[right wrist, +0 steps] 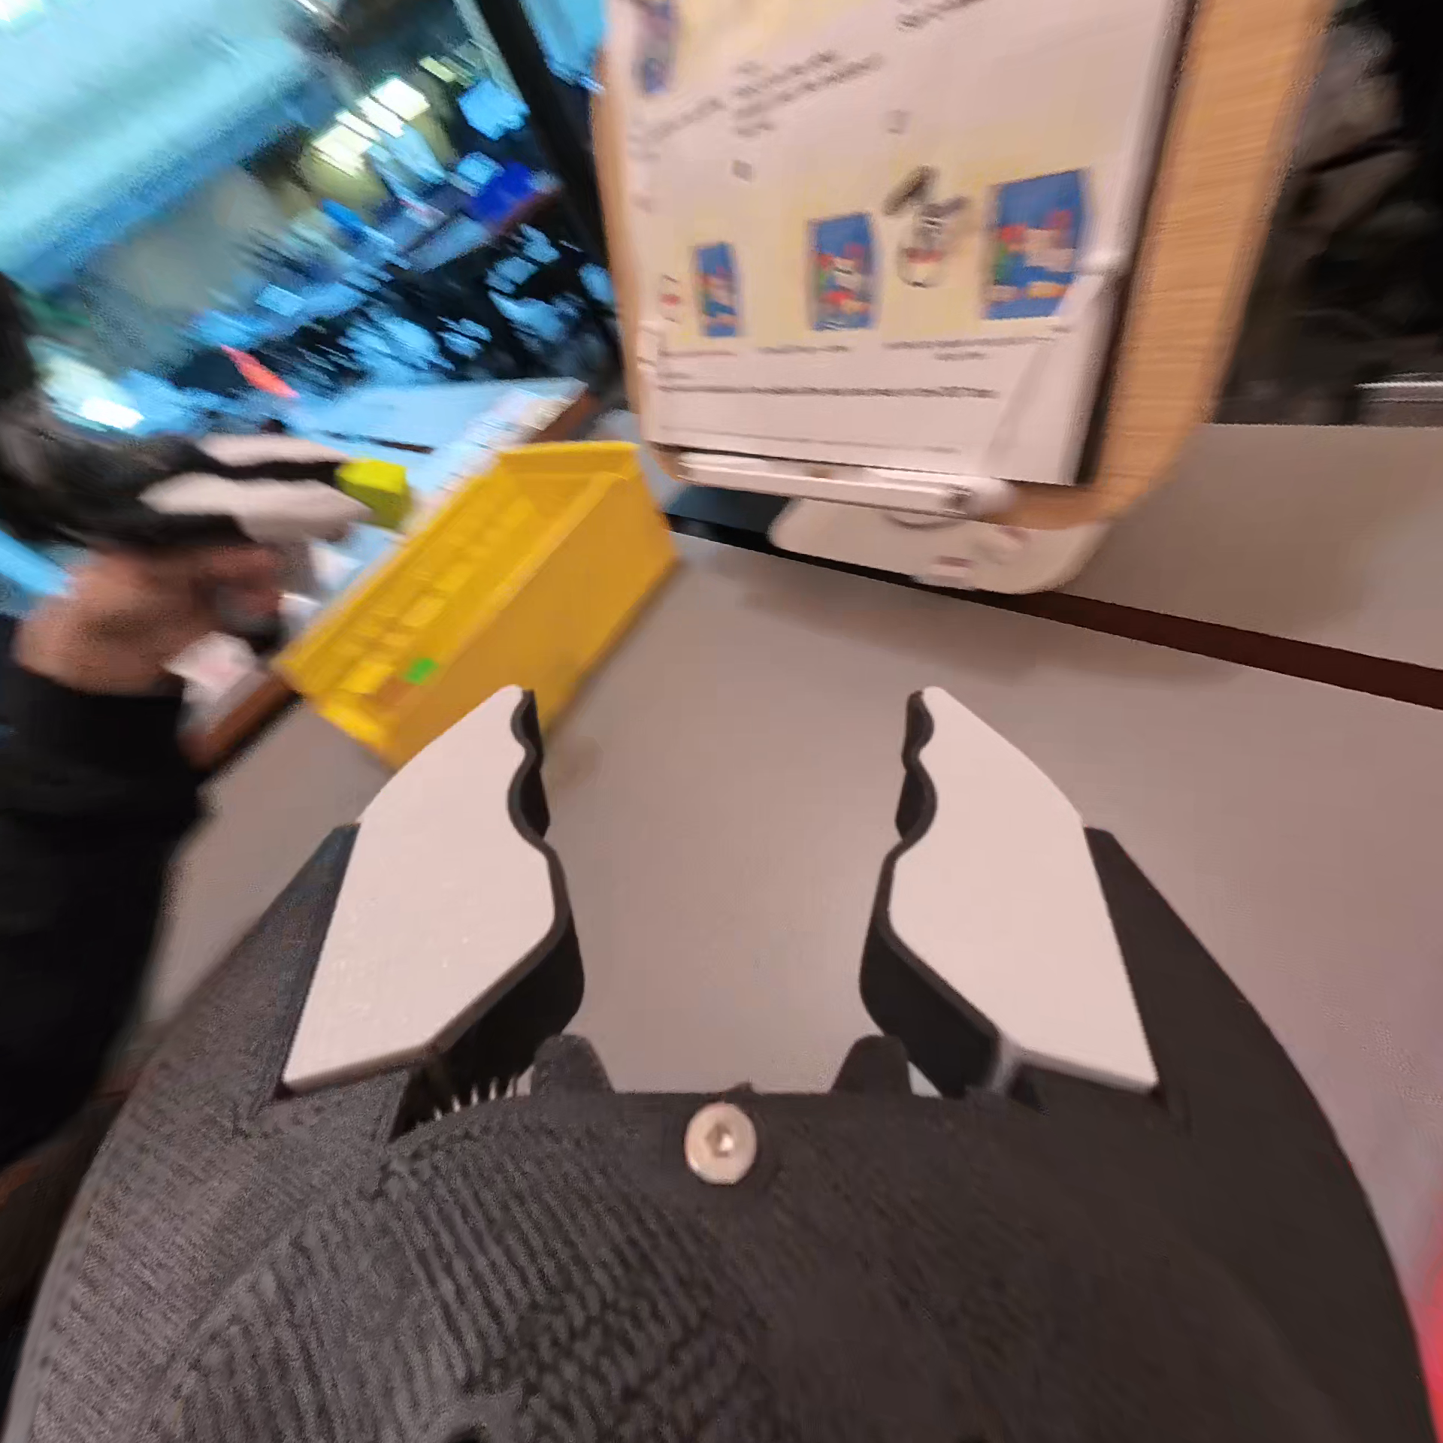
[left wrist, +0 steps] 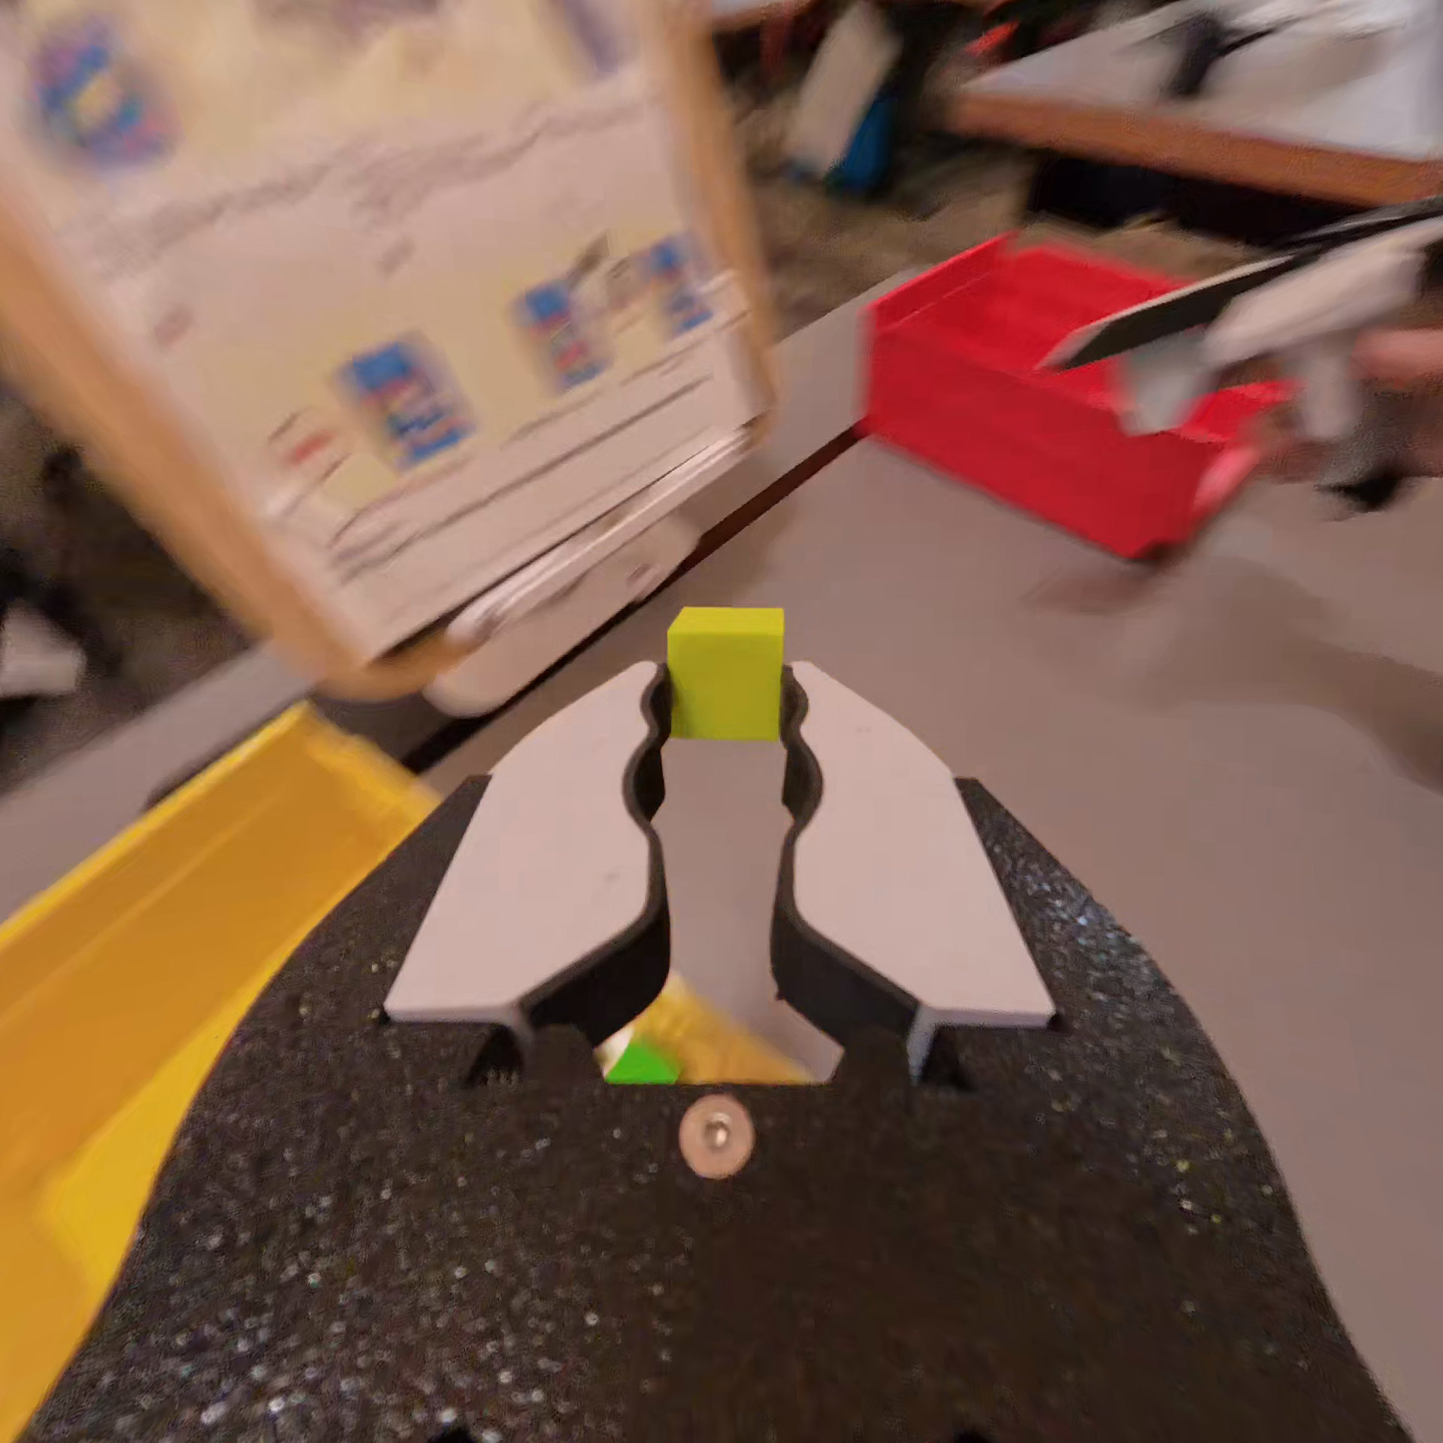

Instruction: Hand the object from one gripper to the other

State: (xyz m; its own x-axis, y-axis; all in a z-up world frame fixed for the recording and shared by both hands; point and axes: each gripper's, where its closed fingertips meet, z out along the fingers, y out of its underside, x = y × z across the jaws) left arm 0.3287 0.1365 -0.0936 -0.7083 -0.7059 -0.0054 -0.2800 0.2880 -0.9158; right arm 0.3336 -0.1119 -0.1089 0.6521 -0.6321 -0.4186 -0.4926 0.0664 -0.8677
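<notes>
Left wrist view: a yellow-green block [left wrist: 726, 675] was clamped by the left gripper [left wrist: 726, 703], best presented squarely to the wide-spread, empty right gripper [right wrist: 722, 726].

Warm indoor light, heavy motion blur in backgrounds, wide-angle edge distortion
</notes>
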